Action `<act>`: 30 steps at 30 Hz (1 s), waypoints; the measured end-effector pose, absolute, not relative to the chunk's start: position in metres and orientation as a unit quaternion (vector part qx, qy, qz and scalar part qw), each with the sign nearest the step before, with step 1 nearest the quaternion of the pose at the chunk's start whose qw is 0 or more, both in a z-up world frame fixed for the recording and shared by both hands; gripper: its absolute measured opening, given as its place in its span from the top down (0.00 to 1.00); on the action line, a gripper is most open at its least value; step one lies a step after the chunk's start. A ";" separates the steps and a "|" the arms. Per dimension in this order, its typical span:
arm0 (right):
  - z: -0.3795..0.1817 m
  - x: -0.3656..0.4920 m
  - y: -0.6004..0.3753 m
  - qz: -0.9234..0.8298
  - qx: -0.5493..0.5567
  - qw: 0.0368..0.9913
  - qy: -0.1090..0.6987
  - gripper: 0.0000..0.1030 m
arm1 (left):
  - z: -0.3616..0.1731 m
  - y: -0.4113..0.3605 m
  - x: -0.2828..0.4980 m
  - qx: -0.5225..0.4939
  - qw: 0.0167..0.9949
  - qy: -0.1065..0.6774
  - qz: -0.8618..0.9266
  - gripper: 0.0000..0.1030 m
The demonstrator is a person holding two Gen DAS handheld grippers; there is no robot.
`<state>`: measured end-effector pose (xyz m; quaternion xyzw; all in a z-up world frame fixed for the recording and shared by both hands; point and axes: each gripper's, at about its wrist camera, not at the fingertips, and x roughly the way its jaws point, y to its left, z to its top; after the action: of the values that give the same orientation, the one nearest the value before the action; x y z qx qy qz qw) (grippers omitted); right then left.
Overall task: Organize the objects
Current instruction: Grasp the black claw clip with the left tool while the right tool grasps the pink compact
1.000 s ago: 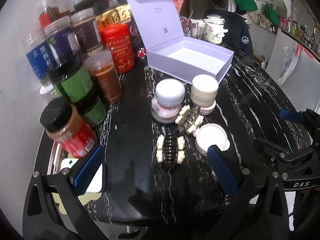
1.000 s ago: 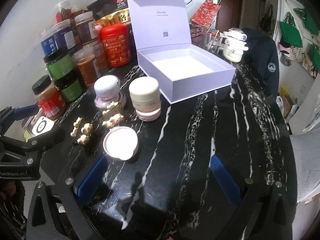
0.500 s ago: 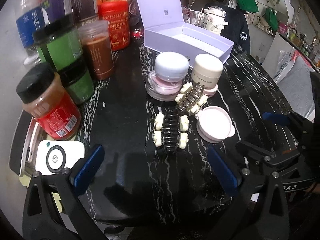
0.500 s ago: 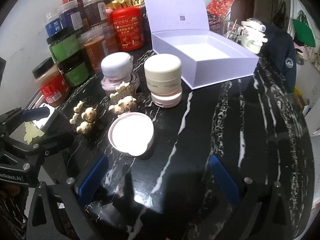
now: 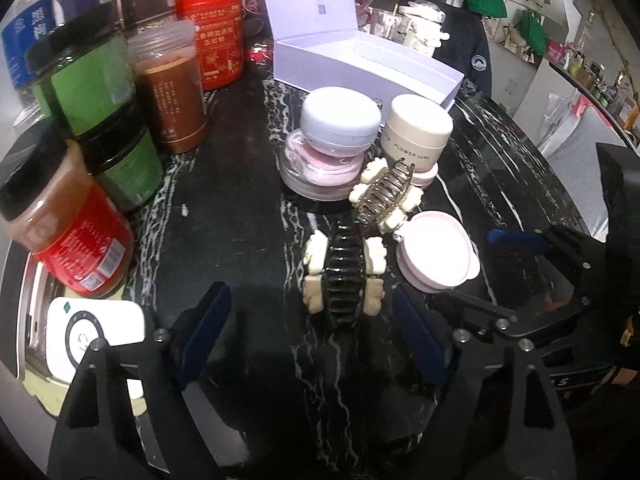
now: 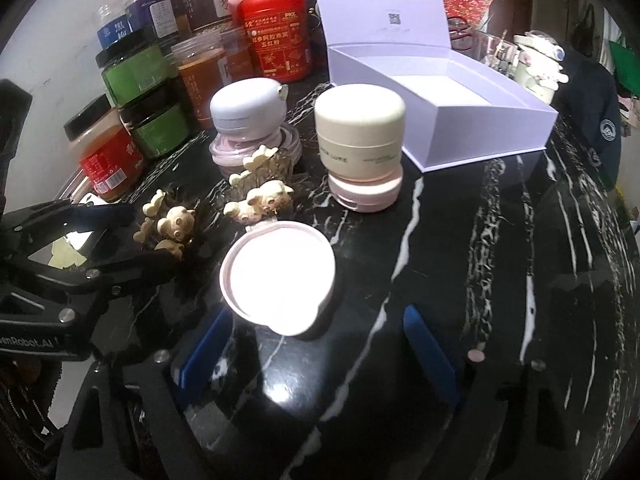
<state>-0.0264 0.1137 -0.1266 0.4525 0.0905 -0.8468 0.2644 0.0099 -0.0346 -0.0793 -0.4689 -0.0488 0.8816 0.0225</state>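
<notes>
Black hair clip (image 5: 344, 280) lies between the left gripper (image 5: 316, 328)'s wide-spread fingers — untouched. Clear clip (image 5: 382, 196) at one o'clock; beyond, lavender box (image 5: 372, 68) sits open, bare inside. Right gripper (image 6: 316, 356) gapes behind the pink dish (image 6: 280, 276) — holding nothing.

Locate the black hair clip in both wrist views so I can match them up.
Left wrist: the black hair clip lies at lower centre, just ahead of the open left claw.
Right wrist: it sits at middle left, beside the left claw's arm.
Shared landmark: the flat pink lid, right of the clip in both.
</notes>
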 end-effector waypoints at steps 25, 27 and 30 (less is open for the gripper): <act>-0.121 -0.021 0.117 -0.842 0.438 0.290 0.120 0.45 | -0.092 -0.024 -0.006 -0.488 0.072 -0.059 0.868 0.61; -0.120 -0.019 0.121 -0.844 0.438 0.286 0.119 0.45 | -0.090 -0.023 -0.003 -0.485 0.074 -0.057 0.869 0.61; -0.118 -0.012 0.128 -0.847 0.434 0.282 0.117 0.45 | -0.087 -0.018 0.002 -0.482 0.076 -0.049 0.872 0.61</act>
<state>-0.0121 0.1281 -0.1181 0.4342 0.1173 -0.8475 0.2819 0.0021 -0.0177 -0.0868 -0.4816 -0.0485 0.8717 0.0760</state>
